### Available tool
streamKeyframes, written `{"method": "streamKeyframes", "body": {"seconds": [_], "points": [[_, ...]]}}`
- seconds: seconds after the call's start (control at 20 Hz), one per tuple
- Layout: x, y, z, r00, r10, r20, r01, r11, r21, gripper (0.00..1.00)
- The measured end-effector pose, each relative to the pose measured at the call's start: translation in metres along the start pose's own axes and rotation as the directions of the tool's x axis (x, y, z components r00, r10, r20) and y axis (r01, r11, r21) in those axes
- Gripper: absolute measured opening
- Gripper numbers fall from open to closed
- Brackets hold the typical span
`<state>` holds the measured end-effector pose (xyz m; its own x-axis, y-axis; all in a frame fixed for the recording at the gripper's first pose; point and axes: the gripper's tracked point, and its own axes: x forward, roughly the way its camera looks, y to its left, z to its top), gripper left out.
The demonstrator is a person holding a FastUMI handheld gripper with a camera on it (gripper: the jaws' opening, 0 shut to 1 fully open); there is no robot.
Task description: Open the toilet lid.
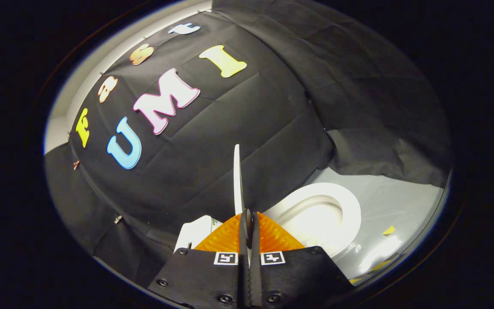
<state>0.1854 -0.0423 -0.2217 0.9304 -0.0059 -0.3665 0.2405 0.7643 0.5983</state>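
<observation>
- White plastic toilet lid (pixel 237 180) stands edge-on, raised above the seat (pixel 350 206), just ahead of the fingers.
- Gripper (pixel 247 223) pinches its thin edge, jaws nearly closed.
- Likely stiff, light, slippery (grip rim).

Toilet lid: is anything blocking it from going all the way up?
Nothing visible does. The gripper is shut on the toilet lid, which stands upright on edge between the fingers. Beyond it hangs only the black cloth wall. The toilet seat and bowl lie open beside the fingers.
</observation>
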Motion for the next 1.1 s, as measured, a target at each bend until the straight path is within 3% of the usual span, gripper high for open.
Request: {"method": "streamKeyframes", "body": {"seconds": [0.25, 0.45, 0.7, 1.1], "points": [[-0.004, 0.05, -0.01, 0.999, 0.007, 0.034, -0.001, 0.986, -0.168, 0.05], [-0.01, 0.095, -0.024, 0.999, 0.007, 0.044, 0.007, 0.945, -0.328, 0.05], [-0.016, 0.155, -0.053, 0.997, 0.041, 0.064, -0.002, 0.858, -0.514, 0.05], [-0.02, 0.214, -0.099, 0.997, 0.064, 0.052, -0.01, 0.721, -0.693, 0.05]]}}
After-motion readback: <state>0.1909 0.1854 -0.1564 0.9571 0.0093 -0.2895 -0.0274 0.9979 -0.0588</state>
